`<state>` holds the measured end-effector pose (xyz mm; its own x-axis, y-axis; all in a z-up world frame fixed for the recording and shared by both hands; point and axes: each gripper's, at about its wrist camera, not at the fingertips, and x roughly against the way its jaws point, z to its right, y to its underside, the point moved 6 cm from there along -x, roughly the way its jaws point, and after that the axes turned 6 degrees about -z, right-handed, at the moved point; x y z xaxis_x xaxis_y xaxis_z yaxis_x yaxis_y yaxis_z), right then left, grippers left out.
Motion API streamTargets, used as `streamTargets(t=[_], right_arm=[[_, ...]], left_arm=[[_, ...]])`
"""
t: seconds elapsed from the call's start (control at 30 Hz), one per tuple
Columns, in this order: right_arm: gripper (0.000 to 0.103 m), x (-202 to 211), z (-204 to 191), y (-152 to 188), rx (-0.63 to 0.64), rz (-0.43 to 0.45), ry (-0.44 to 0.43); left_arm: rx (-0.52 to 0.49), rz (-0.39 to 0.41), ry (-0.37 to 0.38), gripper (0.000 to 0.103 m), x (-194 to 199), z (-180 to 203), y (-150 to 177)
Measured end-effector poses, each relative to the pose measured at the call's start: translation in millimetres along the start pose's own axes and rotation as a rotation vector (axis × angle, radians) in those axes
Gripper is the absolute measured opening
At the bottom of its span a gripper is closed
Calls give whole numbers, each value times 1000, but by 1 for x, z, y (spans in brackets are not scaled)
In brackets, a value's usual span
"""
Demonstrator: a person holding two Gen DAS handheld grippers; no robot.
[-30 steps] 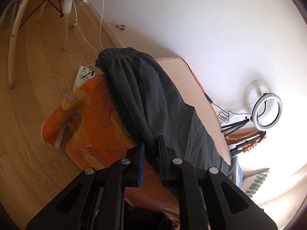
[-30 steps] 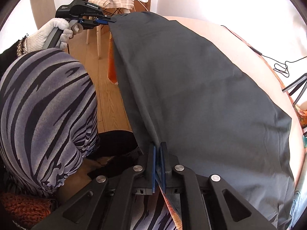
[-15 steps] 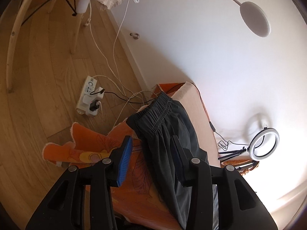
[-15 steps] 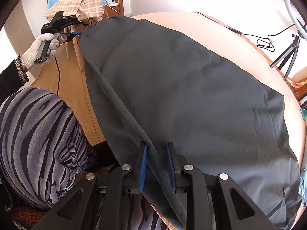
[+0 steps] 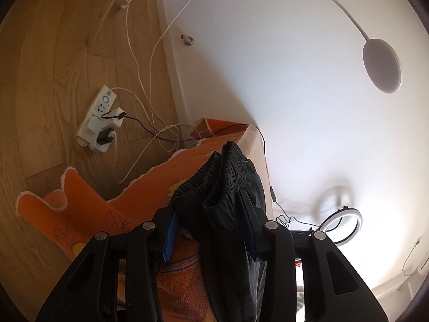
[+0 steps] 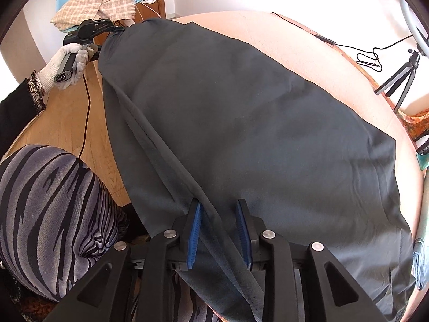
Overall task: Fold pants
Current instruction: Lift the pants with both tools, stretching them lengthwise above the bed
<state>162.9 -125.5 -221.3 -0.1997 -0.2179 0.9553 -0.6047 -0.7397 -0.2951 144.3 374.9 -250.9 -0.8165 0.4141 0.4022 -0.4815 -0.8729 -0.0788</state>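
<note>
Dark grey pants (image 6: 254,123) lie spread flat across the peach bed (image 6: 308,43), their near edge hanging off the side. The gathered elastic waistband (image 5: 225,177) fills the left wrist view. My left gripper (image 5: 211,214) is open, with the waistband lying loose between its fingers; it also shows at the far end of the pants in the right wrist view (image 6: 107,30). My right gripper (image 6: 218,214) is open, its blue pads (image 6: 194,230) either side of a fold at the near hem.
An orange patterned blanket (image 5: 88,209) hangs off the bed onto the wooden floor. A power strip (image 5: 97,123) with cables lies on the floor. A ring light on a tripod (image 6: 405,72) stands past the bed. My striped knee (image 6: 51,209) is at the left.
Both grippers have opened and let go of the pants. The left gripper has moved towards the waistband end. The pants have settled flat on the bed.
</note>
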Motion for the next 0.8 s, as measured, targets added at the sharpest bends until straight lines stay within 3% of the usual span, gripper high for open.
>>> streamTargets(t=[0.17, 0.3, 0.5, 0.67, 0.8], right_arm=[[29, 0, -2, 0, 1, 1, 0], [27, 2, -13, 3, 54, 6, -12], [28, 1, -30, 8, 126, -30, -80], [36, 9, -16, 9, 57, -19, -117], [37, 23, 1, 10, -17, 27, -157]], left_arm=[[-14, 40, -1, 22, 3, 3, -3], [-49, 50, 11, 19, 10, 11, -3], [-100, 70, -33, 17, 18, 22, -3], [-235, 91, -108, 17, 23, 53, 1], [-405, 123, -171, 17, 28, 89, 15]])
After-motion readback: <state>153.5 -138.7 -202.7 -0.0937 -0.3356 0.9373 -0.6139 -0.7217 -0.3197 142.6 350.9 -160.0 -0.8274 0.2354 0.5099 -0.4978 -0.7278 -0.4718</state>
